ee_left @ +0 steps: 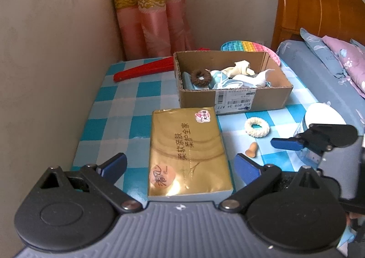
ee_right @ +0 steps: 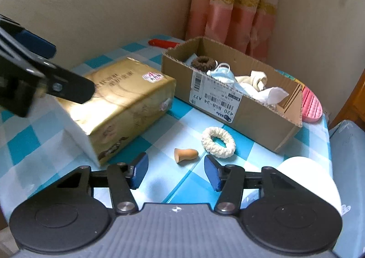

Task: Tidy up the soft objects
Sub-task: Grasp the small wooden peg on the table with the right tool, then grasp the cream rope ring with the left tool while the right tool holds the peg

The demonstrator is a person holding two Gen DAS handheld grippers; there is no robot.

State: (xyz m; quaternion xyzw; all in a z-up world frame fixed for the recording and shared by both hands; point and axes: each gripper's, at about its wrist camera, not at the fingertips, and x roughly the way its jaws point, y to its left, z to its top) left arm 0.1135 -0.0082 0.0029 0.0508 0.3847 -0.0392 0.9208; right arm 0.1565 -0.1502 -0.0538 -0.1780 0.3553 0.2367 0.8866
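Earplug (ee_right: 186, 154), small tan foam cone, lies on tabletop (ee_right: 41, 143) beside cream scrunchie (ee_right: 218, 142), just ahead of right claw (ee_right: 175, 172). Likely featherlight, squashy, rolls easily; pinch across thick middle. Right claw half-open, empty. Left claw (ee_left: 180, 167) wide open, straddling gold tissue pack (ee_left: 189, 150), not gripping.

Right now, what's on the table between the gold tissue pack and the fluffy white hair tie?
A small orange earplug lies between the gold tissue pack and white hair tie; the right wrist view shows it best.

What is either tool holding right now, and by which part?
Nothing. The left tool stands open around the tissue pack; the right tool is open just short of the earplug.
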